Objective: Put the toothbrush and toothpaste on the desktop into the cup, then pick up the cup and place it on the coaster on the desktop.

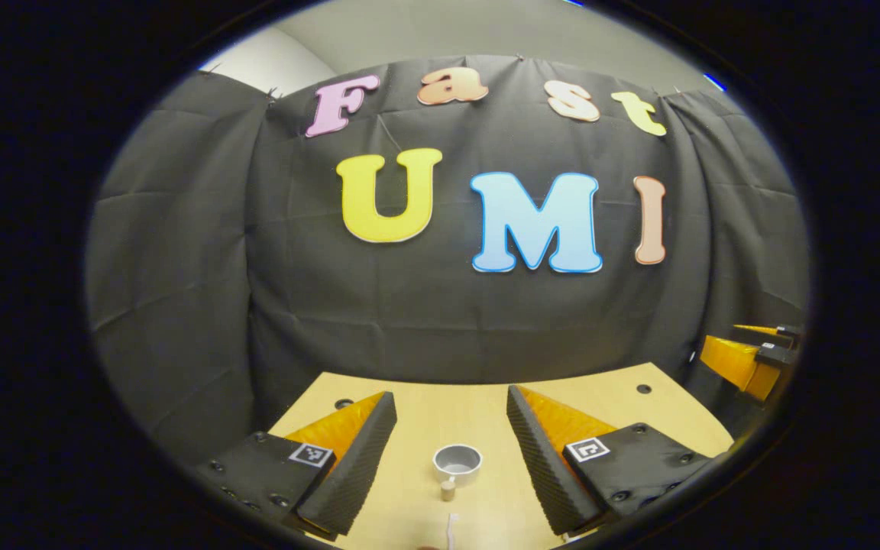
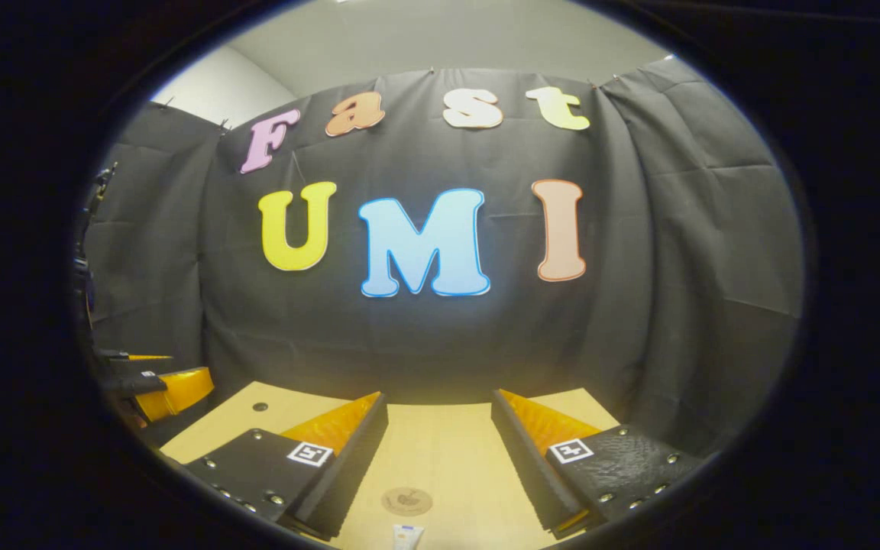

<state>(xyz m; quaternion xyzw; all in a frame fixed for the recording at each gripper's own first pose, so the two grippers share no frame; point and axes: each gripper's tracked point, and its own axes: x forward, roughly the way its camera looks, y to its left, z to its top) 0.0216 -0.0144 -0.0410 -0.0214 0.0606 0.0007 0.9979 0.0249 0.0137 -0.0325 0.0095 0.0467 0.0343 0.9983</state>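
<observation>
Between the wide-open left gripper [image 1: 451, 416], a grey cup [image 1: 457, 463] is standing upright; right gripper [image 2: 440, 416] is gaping over the round coaster [image 2: 406, 501]

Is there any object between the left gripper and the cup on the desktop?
Yes. A small upright cylinder stands just in front of the cup, on the near side, between the open left gripper and the cup. The toothbrush lies nearer.
</observation>
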